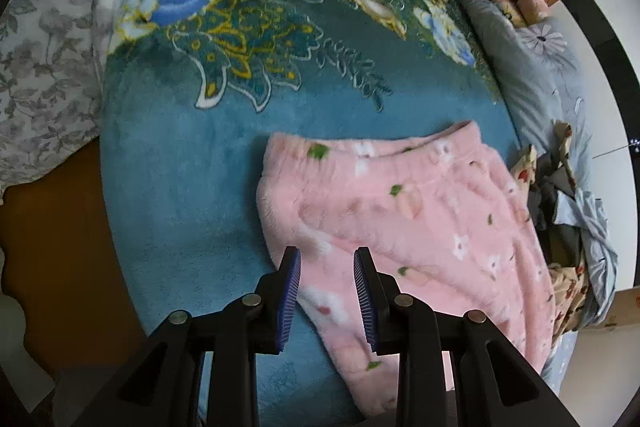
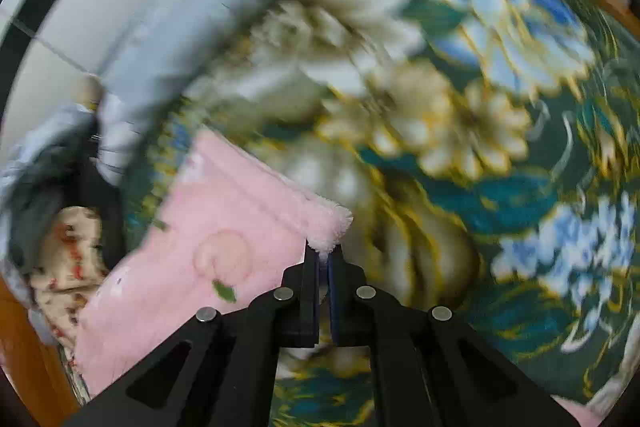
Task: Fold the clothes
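Risking the pink fleece pants point(image 2: 208, 247) slipping from the clenched right claw point(image 2: 323, 259) pinching only a corner, left claw point(image 1: 327, 267) hovering released.

Both wrist cameras look steeply down, close, sharing pink pants point(image 1: 400, 227) and blanket point(image 1: 180, 167).

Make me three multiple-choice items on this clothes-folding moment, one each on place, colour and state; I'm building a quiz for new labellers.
1. Where do the pink fleece pants lie?
A. on the teal floral blanket
B. on a bare wooden floor
C. in a basket

2. What colour are the left gripper pads?
A. red
B. blue
C. white

3. How does the right gripper stand?
A. open wide, nothing near
B. shut on a corner of the pants
C. out of view

Key: 1 A, the blanket shows all round the pants; 2 B, ribbed blue pads line both fingers; 3 B, its jaws meet on the fluffy corner.
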The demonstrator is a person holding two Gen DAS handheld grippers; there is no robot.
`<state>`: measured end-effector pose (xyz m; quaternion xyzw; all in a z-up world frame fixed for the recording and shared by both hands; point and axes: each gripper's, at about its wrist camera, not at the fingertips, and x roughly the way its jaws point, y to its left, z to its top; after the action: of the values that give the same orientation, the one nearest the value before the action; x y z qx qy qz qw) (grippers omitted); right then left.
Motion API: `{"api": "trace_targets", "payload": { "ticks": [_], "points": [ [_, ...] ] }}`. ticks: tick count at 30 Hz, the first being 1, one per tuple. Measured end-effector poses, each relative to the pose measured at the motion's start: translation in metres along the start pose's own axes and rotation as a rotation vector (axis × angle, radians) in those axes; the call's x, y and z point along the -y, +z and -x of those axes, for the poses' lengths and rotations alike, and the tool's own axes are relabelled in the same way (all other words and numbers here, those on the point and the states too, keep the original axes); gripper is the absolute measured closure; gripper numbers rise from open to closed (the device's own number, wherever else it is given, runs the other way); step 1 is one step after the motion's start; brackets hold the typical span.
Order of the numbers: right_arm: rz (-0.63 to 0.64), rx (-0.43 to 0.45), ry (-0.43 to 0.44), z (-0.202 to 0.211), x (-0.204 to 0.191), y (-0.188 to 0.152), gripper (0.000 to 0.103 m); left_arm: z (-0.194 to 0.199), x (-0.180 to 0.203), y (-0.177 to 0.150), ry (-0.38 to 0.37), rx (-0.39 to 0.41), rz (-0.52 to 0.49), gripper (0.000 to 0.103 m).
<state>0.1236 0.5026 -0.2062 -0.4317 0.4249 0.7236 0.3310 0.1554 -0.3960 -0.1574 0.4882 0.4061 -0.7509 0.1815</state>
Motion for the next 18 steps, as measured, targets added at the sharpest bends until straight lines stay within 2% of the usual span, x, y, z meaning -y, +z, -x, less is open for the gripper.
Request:
{"api": "trace_targets", "payload": {
  "ticks": [3,6,11,12,13,15,18],
  "points": [
    [0.038,0.019,0.03,0.007,-0.011,-0.007,0.099,-0.007,-0.004,0.003,0.001,-0.001,0.003,0.072],
    [0.047,-0.012,0.077,0.016,-0.017,-0.001,0.096,-0.011,-0.007,0.005,-0.002,0.005,-0.008,0.072],
    [0.111,-0.062,0.114,0.051,-0.014,-0.002,0.083,-0.021,-0.007,0.008,-0.005,-0.006,-0.067,0.072],
    [0.129,-0.069,0.12,0.062,-0.005,-0.009,0.078,-0.023,-0.008,0.009,-0.008,-0.012,-0.073,0.072],
    [0.146,-0.076,0.125,0.072,0.004,-0.015,0.068,-0.026,-0.008,0.009,-0.017,-0.018,-0.072,0.072],
    [0.177,-0.1,0.132,0.091,0.024,-0.03,0.057,-0.032,-0.009,0.011,-0.033,-0.032,-0.07,0.072],
    [0.176,-0.193,0.102,0.104,0.068,-0.064,0.057,-0.04,-0.003,0.012,-0.02,-0.054,-0.134,0.072]
  ]
}}
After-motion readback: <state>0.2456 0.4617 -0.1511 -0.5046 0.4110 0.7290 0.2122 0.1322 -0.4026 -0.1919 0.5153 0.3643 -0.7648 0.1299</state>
